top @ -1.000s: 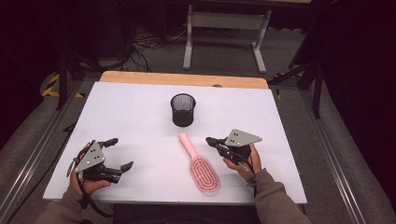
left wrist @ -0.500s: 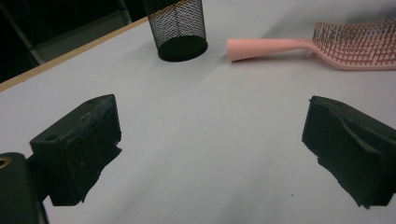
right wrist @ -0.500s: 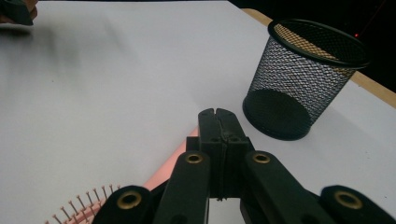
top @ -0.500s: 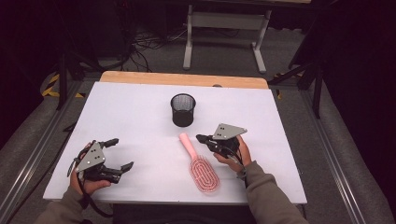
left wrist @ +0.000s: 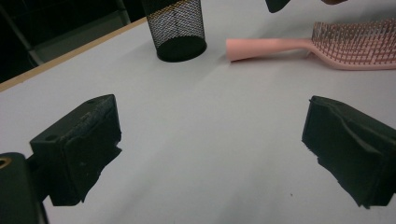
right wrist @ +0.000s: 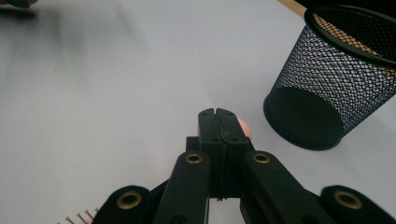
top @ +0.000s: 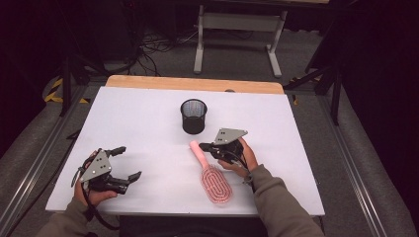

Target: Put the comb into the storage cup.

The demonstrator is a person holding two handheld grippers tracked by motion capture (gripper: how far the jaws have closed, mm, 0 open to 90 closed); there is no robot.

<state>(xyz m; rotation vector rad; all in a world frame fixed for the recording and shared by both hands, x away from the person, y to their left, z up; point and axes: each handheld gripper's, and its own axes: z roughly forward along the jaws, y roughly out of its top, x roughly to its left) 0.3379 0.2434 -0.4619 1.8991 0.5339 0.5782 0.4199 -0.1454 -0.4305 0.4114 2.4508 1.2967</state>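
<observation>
1. Your right claw is clenched with nothing in it; in the right gripper view its two jaws press flat against each other. It hangs just over the handle end of the brush, whose pink tip peeks out from behind the jaws in that view. Whether claw and handle touch, you cannot tell.
2. Your left claw is released, its jaws standing wide apart over bare tabletop near the front left corner, well apart from the brush. In the left gripper view there is nothing between the jaws.
3. The brush lies flat near the front middle of the tabletop, bristles up, handle pointing away from you toward the cup and its oval head toward the front edge. Your right hand sits just beside it on its right.
4. The cup is a black mesh pot, upright, just beyond the handle tip and apart from it. Seen from above, and through the mesh in the right gripper view, it holds nothing.
5. Nothing lies between your right claw and the cup; the tabletop around them is plain white. Beyond its far wooden edge stand a metal frame and loose cables on the floor.
</observation>
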